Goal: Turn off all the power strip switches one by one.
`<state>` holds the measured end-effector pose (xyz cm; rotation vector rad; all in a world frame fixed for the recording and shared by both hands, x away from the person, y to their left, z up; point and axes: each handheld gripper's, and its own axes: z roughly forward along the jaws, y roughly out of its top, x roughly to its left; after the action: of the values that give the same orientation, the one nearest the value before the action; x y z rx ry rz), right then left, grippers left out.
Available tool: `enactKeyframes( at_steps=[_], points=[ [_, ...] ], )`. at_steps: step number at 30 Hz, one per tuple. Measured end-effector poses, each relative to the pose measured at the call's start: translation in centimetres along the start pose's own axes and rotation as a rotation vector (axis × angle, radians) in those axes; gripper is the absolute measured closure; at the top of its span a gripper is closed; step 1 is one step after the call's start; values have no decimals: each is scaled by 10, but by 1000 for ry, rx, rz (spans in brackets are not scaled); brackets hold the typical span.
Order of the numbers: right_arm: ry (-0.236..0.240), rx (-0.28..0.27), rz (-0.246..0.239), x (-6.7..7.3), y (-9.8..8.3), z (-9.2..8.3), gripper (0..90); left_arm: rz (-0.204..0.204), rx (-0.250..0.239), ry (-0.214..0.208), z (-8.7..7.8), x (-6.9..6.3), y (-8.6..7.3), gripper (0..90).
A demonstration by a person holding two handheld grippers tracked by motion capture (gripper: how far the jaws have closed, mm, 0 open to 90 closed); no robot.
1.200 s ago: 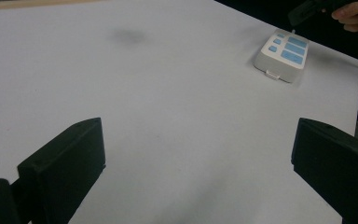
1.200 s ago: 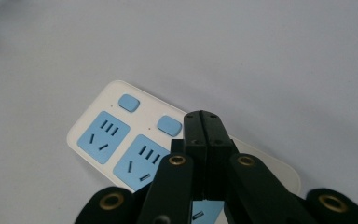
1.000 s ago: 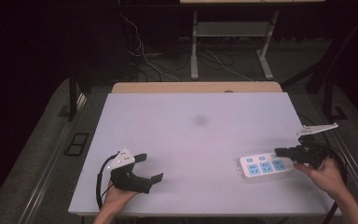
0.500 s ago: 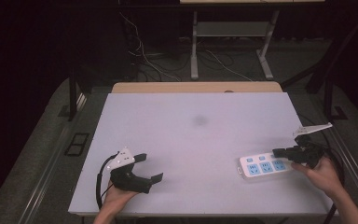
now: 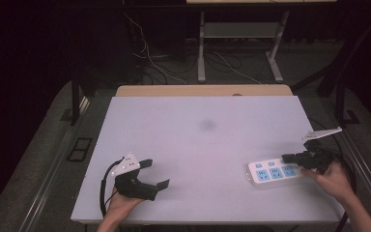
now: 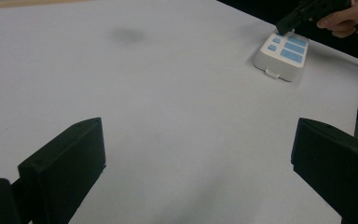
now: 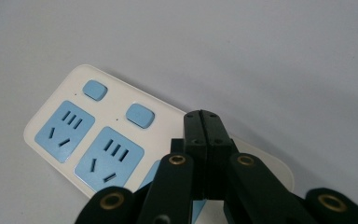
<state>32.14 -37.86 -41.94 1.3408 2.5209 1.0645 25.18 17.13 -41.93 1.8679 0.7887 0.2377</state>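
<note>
Little has shifted over the last second: my right gripper [image 5: 290, 157] has eased slightly toward the power strip [image 5: 275, 171] and now sits over its right-hand end, while my left gripper [image 5: 155, 174] has stayed put well off to the strip's left. The strip lies flat on the table [image 5: 198, 140] near the right edge, its long axis running roughly left to right, rising a little toward the right. In the right gripper view the jaws are pressed together with nothing between them, their tip poised just above the strip's top face beside the row of blue switch buttons [image 7: 140, 115]. I judge a button press is coming, and the right hand is plainly nearer. My left gripper's jaws stand wide apart, holding nothing.
</note>
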Motion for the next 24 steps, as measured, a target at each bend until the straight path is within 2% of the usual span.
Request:
enactKeyframes(
  at_steps=[4,5,24],
  points=[
    [17,-26,20,-2,-4,0,900,2,-1,0,0,-1,0,15],
    [35,-26,28,-3,-5,0,900,1,-2,0,0,-1,0,15],
    [15,-33,20,0,-8,0,900,4,-5,-6,0,-2,1,15]
  ],
)
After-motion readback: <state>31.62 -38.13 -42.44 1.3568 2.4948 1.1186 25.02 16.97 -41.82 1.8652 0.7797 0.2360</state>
